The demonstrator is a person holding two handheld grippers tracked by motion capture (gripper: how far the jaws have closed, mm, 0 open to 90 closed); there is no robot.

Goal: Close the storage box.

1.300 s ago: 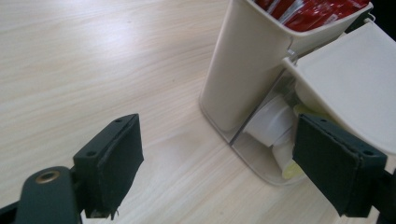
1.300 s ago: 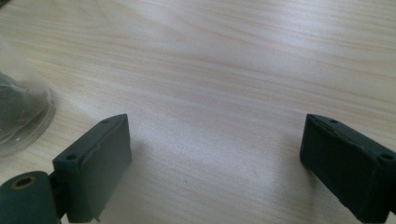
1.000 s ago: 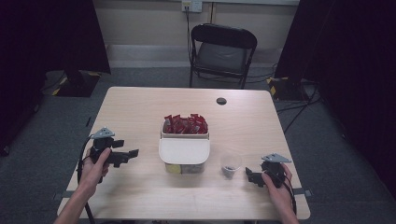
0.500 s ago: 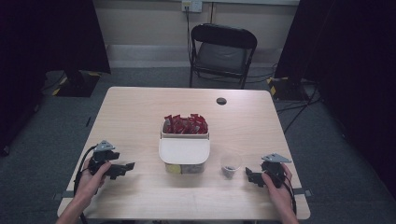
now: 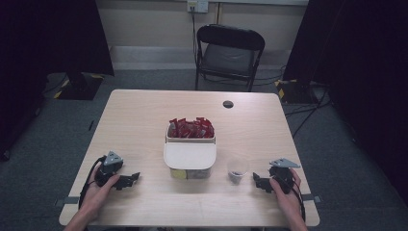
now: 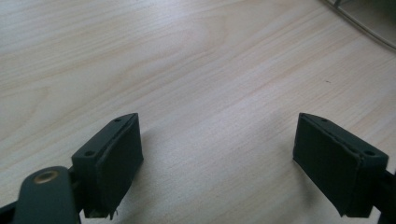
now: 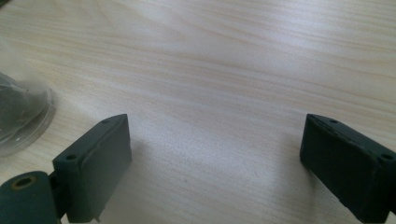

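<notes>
Jaws spread wide on both — left gripper (image 5: 130, 180) and right gripper (image 5: 260, 182) — beside the cup (image 5: 237, 169).

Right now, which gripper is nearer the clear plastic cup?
Right. The right gripper sits just beside the clear plastic cup; the left gripper is beyond the white container.

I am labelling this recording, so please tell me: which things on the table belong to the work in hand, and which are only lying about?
Belong to the work:
- left gripper, jaws open, empty
- right gripper, jaws open, empty
- clear cup, nearest the right gripper
- white container, partly lidded, with red packets

Probably lying about:
- small black disc near the table's far edge
- folding chair behind the table
</notes>
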